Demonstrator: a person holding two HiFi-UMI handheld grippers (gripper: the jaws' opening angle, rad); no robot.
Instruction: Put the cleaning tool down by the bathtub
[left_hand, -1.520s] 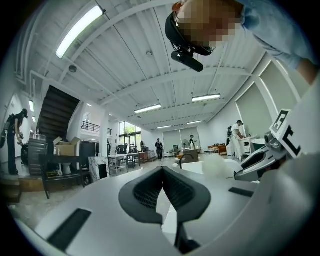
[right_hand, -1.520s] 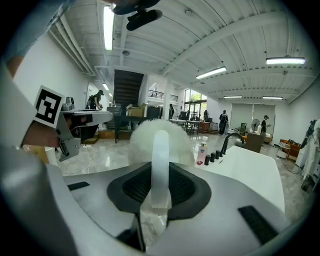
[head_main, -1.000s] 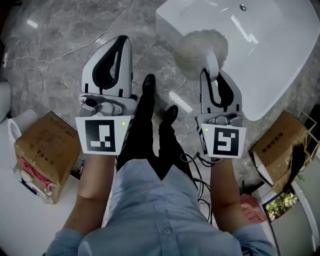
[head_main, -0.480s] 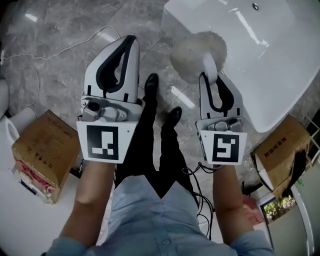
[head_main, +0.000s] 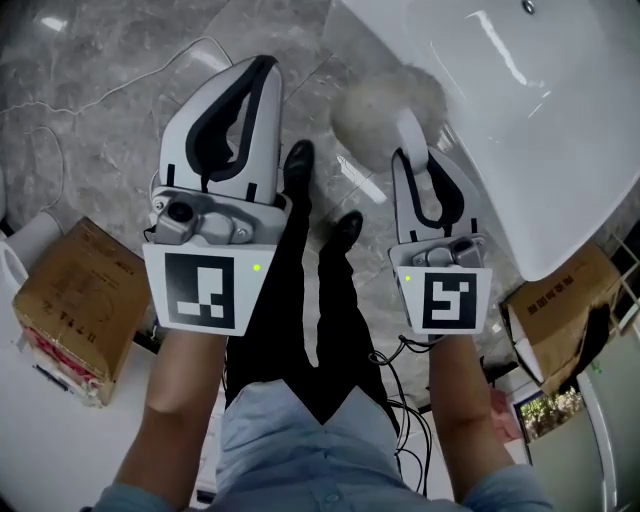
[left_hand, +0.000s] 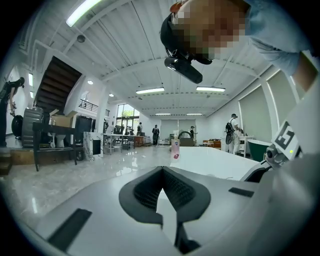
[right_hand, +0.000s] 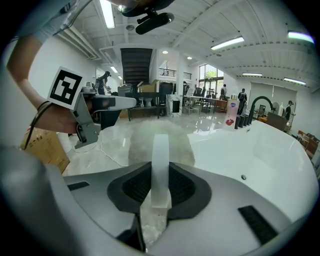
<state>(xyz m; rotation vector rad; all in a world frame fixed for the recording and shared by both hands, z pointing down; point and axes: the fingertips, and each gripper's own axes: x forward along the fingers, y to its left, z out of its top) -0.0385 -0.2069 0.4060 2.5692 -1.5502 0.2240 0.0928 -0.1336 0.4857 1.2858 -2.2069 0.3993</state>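
The cleaning tool has a fluffy grey-white round head (head_main: 383, 108) and a white strap handle (right_hand: 160, 161). My right gripper (head_main: 413, 152) is shut on that handle, with the head hanging past its fingertips over the floor at the corner of the white bathtub (head_main: 540, 130). In the right gripper view the handle stands between the black pads of the right gripper (right_hand: 160, 170), and the bathtub (right_hand: 250, 155) lies to the right. My left gripper (head_main: 263, 68) is to the left over the marble floor, its tips together with nothing held, as the left gripper (left_hand: 161, 170) also shows.
A cardboard box (head_main: 70, 300) stands at the left and another (head_main: 560, 290) at the right below the tub. A thin cable (head_main: 60, 140) runs over the floor. The person's black shoes (head_main: 297, 165) stand between the grippers. A pink bottle (right_hand: 230, 114) and black faucet (right_hand: 257, 107) sit on the tub's rim.
Both grippers have sunk toward the floor. The fluffy head has slid left off the tub's corner and now hangs beside its edge. The grip on the handle is unchanged.
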